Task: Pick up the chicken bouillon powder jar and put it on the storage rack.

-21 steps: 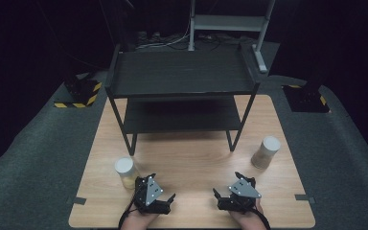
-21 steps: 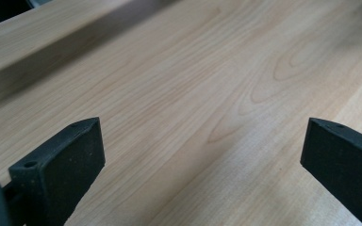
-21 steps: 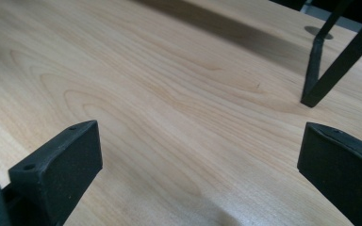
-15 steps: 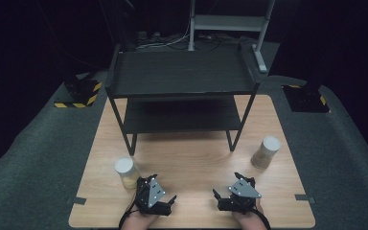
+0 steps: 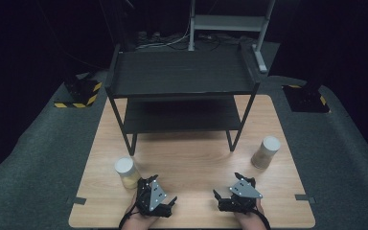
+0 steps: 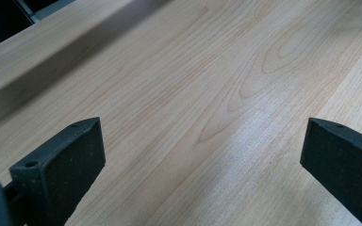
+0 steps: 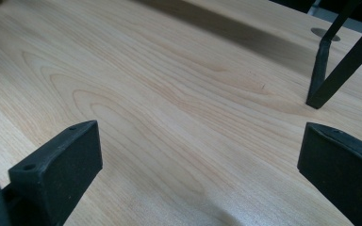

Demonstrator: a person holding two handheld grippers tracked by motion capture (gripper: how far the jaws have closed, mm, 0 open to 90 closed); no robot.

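Since both the left tool [image 5: 171, 205] and right tool [image 5: 217, 200] are sitting wide open and empty, we're eyeing the jar [image 5: 126, 172] standing on the bench [image 5: 196, 158] just beside the left one, probably light, rigid and slick, so we're gripping mid-body.

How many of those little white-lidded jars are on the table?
2: one jar sits beside the left gripper, the other jar stands near the shelf's right front leg.

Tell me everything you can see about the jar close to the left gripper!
The jar is a small round container standing upright on the wooden table, near its front left side. It has a flat white lid on top and a see-through body that looks pale yellow inside. It stands beside the open left gripper, close to the hand holding it. Whether anything touches it beyond the table is unclear.
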